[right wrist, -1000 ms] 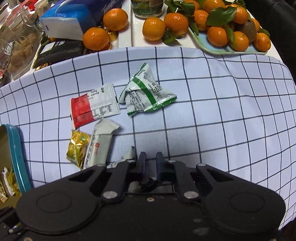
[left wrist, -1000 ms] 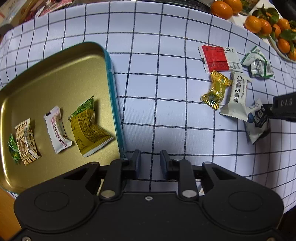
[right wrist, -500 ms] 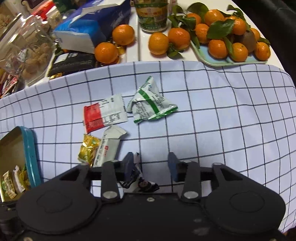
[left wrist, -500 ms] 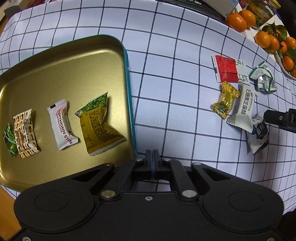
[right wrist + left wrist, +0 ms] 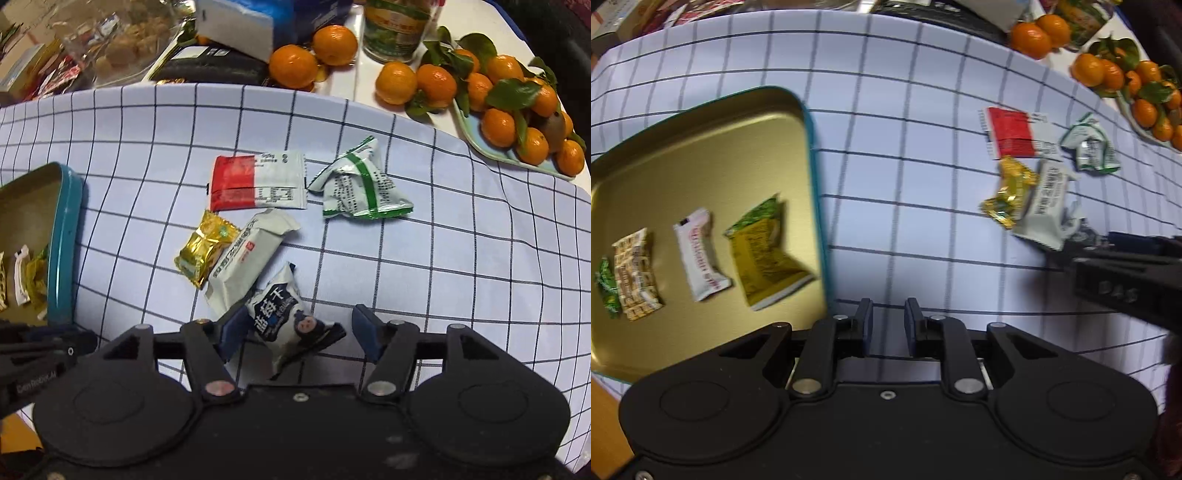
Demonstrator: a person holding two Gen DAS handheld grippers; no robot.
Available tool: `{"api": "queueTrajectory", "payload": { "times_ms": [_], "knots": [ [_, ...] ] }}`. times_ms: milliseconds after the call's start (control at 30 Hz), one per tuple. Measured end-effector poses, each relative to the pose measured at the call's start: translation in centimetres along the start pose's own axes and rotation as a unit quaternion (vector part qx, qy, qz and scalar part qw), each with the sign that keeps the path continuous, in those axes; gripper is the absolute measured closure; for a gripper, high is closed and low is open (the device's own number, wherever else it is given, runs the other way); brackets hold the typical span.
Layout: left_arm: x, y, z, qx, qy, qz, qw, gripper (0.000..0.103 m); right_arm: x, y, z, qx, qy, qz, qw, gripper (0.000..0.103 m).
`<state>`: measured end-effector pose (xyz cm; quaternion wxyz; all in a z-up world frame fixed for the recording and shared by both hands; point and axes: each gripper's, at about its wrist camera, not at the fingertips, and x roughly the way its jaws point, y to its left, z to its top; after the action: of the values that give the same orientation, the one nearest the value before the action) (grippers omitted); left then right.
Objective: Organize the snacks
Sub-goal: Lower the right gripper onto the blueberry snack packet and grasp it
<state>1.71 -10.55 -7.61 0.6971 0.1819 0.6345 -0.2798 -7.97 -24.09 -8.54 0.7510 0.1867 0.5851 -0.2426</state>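
Observation:
A gold tin with a teal rim (image 5: 701, 155) lies on the left of the checked cloth and holds several wrapped snacks, among them a yellow-green packet (image 5: 764, 254) and a white one (image 5: 700, 264). My left gripper (image 5: 888, 314) hangs over bare cloth just right of the tin, its jaws slightly apart and opening, with nothing between them. My right gripper (image 5: 299, 325) points down over a dark blue and white packet (image 5: 277, 310). Its jaws are opening and the packet lies loose between them. Beside it lie a white bar (image 5: 247, 262), a gold candy (image 5: 205, 247), a red-white sachet (image 5: 255, 181) and a green-white packet (image 5: 358, 188).
A plate of oranges with leaves (image 5: 509, 107) stands at the back right, beside a jar (image 5: 395, 29) and loose oranges (image 5: 295, 66). A blue tissue pack (image 5: 251, 22) and boxes crowd the far edge. The table's edge (image 5: 605, 417) shows at the lower left.
The left gripper closed fully, then parted a little. The right gripper went from shut to wide apart, and the dark blue packet now lies uncovered between its fingers.

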Motion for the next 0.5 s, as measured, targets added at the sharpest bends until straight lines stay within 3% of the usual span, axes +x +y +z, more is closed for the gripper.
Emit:
{"api": "queueTrajectory", "payload": {
  "times_ms": [233, 500],
  "knots": [
    [-1.6, -2.6, 1.1, 0.014, -0.019, -0.008, 0.9997, 0.075, -0.7, -0.4, -0.4, 0.007, -0.011, 0.008, 1.000, 0.055],
    [-0.2, -4.2, 3.4, 0.006, -0.034, -0.015, 0.9993, 0.075, -1.4, -4.0, -1.1, 0.061, 0.000, 0.021, 0.998, 0.061]
  ]
}}
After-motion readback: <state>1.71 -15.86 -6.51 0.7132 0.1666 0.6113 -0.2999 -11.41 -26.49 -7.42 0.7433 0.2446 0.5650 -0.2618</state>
